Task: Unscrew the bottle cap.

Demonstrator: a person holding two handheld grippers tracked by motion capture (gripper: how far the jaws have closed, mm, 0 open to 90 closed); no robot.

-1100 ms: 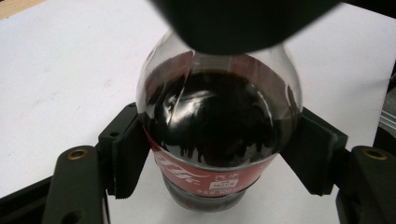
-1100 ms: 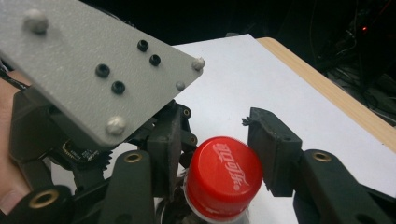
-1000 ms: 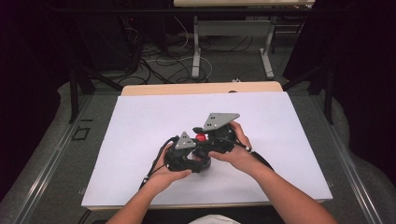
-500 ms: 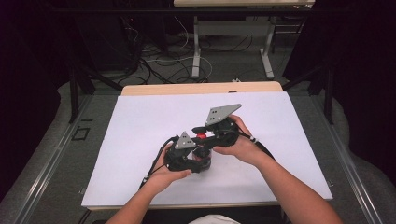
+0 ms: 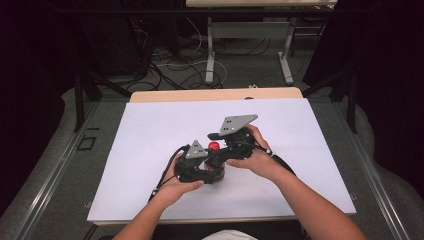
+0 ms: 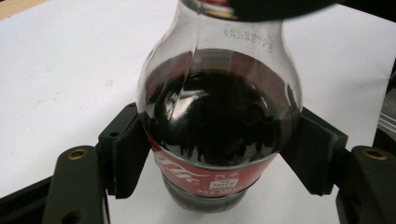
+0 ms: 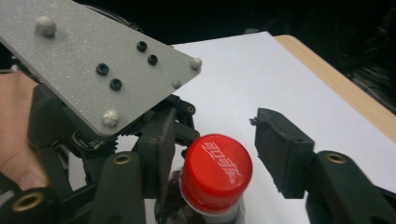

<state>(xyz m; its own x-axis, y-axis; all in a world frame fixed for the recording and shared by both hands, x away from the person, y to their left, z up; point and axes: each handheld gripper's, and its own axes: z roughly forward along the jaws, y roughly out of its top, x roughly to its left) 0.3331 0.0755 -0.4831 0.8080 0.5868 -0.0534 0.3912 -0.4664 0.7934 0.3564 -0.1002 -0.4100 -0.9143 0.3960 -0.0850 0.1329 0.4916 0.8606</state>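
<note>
Two grippers work on one cola bottle (image 6: pixel 219 126) near the middle of the white worktop (image 5: pixel 150 130), slightly toward the person's side. The left gripper (image 6: pixel 219 154) is clamped on the bottle's body at the red label, one ribbed pad on each side; judged from this hold, its purpose is to keep the bottle upright and stop it turning. The bottle holds dark liquid up to the shoulder, with its base apparently on or just above the worktop. The right gripper (image 7: pixel 217 149) straddles the red screw cap (image 7: pixel 216 177) with its jaws apart: the near jaw stands just beside the cap, possibly touching it, while the far jaw is separated from it by a visible gap. This placement suggests a cap grip is being prepared or released; which one cannot be determined. In the high view the right gripper (image 5: pixel 235 142) sits above and just behind the left gripper (image 5: pixel 200 167), with the cap (image 5: pixel 214 145) between them. The sheet around the bottle is bare on every side, and all worktop edges lie well apart from it. The tightest clearance is between the two gripper bodies themselves.
</note>
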